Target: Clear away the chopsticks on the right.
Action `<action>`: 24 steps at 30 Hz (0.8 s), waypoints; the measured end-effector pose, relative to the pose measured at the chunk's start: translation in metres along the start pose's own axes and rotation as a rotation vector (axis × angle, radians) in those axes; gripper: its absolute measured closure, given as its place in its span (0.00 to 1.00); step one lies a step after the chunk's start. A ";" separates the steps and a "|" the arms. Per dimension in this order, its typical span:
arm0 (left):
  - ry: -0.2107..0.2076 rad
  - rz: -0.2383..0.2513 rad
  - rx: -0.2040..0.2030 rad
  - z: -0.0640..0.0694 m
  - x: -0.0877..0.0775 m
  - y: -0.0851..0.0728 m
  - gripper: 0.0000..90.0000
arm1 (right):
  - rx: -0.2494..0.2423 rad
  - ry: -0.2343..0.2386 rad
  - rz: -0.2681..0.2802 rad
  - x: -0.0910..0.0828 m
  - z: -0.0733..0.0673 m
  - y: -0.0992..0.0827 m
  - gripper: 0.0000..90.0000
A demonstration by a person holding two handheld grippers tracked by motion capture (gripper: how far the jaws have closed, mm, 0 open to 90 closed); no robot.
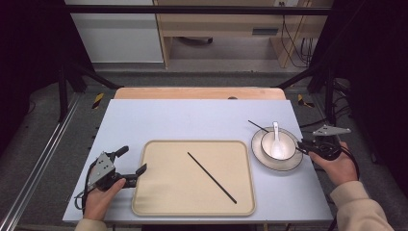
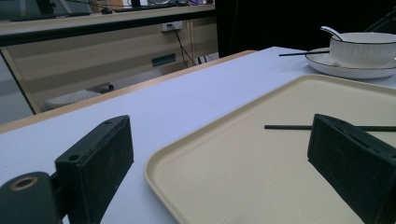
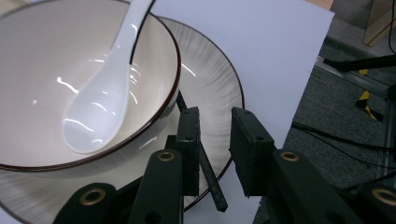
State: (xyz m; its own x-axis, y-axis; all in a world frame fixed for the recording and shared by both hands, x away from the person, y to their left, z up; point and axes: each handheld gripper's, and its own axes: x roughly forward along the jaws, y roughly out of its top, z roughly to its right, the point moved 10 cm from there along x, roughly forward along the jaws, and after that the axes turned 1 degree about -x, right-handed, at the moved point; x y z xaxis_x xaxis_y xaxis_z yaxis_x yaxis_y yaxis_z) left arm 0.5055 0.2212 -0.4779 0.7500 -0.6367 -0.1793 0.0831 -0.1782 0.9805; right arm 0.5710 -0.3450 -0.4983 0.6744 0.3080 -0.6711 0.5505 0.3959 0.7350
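The right tool (image 3: 212, 154) straddled the chopstick (image 3: 208, 175) on the plate (image 3: 210, 88), jaws not yet clamped. Thin, stiff, slippery, probably; grip its near end. Left tool (image 2: 224, 163) gaped, holding nothing.

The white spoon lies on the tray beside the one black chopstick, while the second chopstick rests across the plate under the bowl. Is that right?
Not quite. The white spoon sits in the bowl, not on the tray; the high view and the right gripper view show it. The rest holds: one black chopstick lies on the tray, and the second chopstick rests across the plate under the bowl.
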 end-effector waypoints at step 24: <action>0.001 -0.001 -0.001 0.000 0.000 0.000 0.08 | -0.011 0.025 -0.022 0.015 -0.010 -0.015 0.95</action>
State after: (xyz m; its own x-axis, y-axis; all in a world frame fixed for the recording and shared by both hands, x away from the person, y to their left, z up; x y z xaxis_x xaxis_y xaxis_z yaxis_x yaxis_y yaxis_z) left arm 0.5055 0.2215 -0.4780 0.7502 -0.6362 -0.1799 0.0839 -0.1782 0.9804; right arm 0.5680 -0.3379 -0.5201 0.6498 0.3206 -0.6892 0.5594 0.4123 0.7191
